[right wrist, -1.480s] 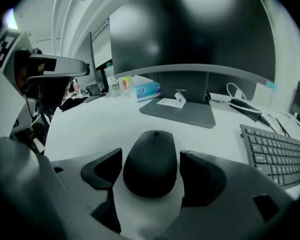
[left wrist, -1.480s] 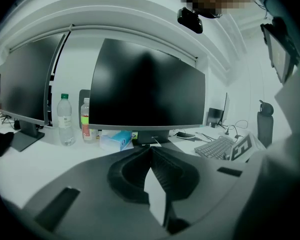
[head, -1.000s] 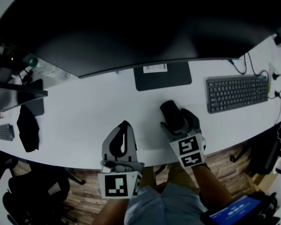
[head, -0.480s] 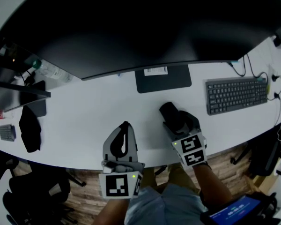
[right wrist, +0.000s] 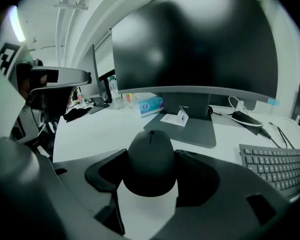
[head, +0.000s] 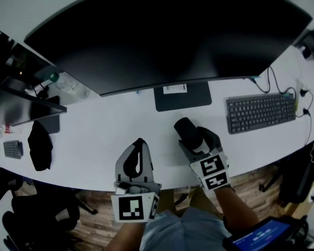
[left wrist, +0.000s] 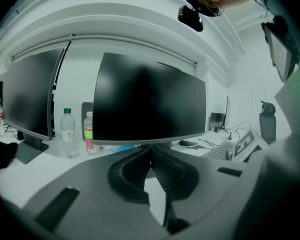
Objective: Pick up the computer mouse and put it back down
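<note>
In the right tool (head: 193, 136): one mouse (right wrist: 150, 161)

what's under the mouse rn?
Bare white desk shows just below the mouse, which the right tongs grip by its sides. Its underside and the patch directly beneath are covered by the mouse body, so any gap can't be confirmed.

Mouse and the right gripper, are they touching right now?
Touching. The right gripper view shows the mouse wedged between the jaws of the right gripper, which press on both its sides.
</note>
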